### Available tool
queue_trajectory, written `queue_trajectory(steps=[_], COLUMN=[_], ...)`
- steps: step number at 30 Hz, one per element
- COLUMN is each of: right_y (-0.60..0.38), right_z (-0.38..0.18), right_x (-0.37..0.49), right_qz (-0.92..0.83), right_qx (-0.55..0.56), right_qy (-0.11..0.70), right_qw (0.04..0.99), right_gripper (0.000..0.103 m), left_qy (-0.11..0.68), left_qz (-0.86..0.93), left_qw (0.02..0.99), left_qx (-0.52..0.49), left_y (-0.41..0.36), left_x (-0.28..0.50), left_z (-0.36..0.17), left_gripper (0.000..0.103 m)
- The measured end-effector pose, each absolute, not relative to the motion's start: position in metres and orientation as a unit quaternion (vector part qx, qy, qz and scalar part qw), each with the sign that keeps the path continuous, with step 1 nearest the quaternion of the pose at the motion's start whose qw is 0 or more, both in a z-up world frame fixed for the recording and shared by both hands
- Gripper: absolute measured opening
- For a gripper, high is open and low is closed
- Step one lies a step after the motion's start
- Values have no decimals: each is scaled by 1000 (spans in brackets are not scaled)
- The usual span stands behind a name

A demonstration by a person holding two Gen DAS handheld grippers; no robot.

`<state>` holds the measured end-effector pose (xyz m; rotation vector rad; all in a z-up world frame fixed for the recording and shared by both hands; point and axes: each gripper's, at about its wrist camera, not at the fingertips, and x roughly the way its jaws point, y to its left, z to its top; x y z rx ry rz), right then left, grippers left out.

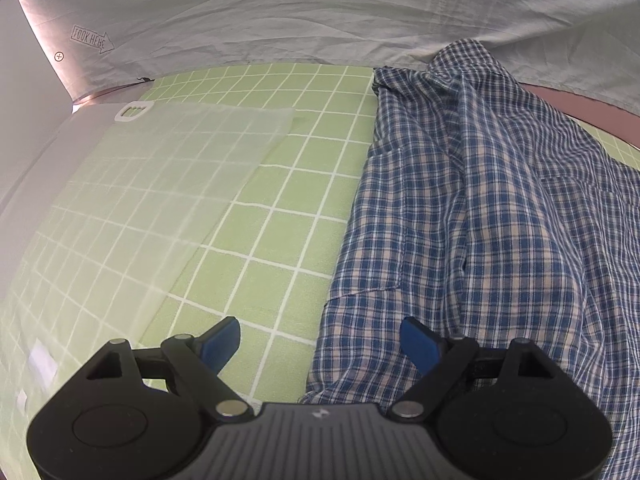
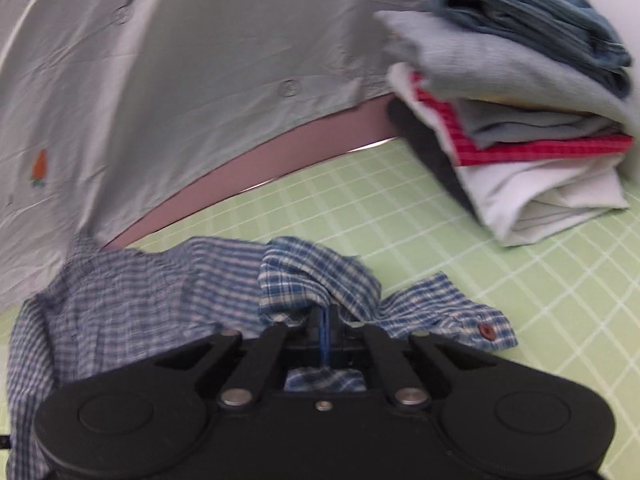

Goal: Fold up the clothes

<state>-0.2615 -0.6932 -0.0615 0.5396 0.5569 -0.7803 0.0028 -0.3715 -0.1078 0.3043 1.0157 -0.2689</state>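
Note:
A blue and white plaid shirt (image 1: 480,208) lies spread on the green grid cloth (image 1: 272,200), filling the right half of the left wrist view. My left gripper (image 1: 320,340) is open and empty, straddling the shirt's left edge near its hem. In the right wrist view my right gripper (image 2: 324,320) is shut on a bunched fold of the plaid shirt (image 2: 312,276), with the buttoned cuff (image 2: 486,330) lying just to the right.
A stack of folded clothes (image 2: 520,112) stands at the back right. A translucent plastic sheet (image 1: 160,184) lies on the left of the grid cloth. A pale grey sheet (image 1: 320,12) hangs behind, also in the right wrist view (image 2: 180,80).

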Motion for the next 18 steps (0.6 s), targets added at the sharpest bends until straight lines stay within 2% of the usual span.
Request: queue_trajectory(steps=[4, 7, 8, 9, 11, 14, 18], right_y=[-642, -610, -604, -602, -602, -607, -614], right_z=[-72, -77, -76, -73, -64, -55, -60], right_x=[-210, -185, -182, -183, -192, -207, -219], right_qz=[-246, -194, -184, -179, -193, -238, -302], right_qx=[271, 259, 255, 253, 248, 218, 162], right_qy=[298, 331, 334, 330, 316, 308, 329], right_qw=[882, 887, 889, 892, 895, 895, 880], right_gripper=[1, 8, 17, 33, 48, 51, 62], left_qy=[484, 487, 487, 488, 491, 496, 499], left_qz=[-128, -125, -125, -124, -123, -122, -126], left_qw=[851, 849, 849, 848, 847, 845, 841], left_qx=[156, 161, 162, 163, 163, 161, 166], left_y=[-369, -368, -367, -367, -367, -368, -372], left_x=[-1, -3, -3, -4, -5, -6, -9], left_z=[-108, -108, -108, -108, -110, -112, -113], left_gripper=[87, 87, 87, 87, 87, 87, 87])
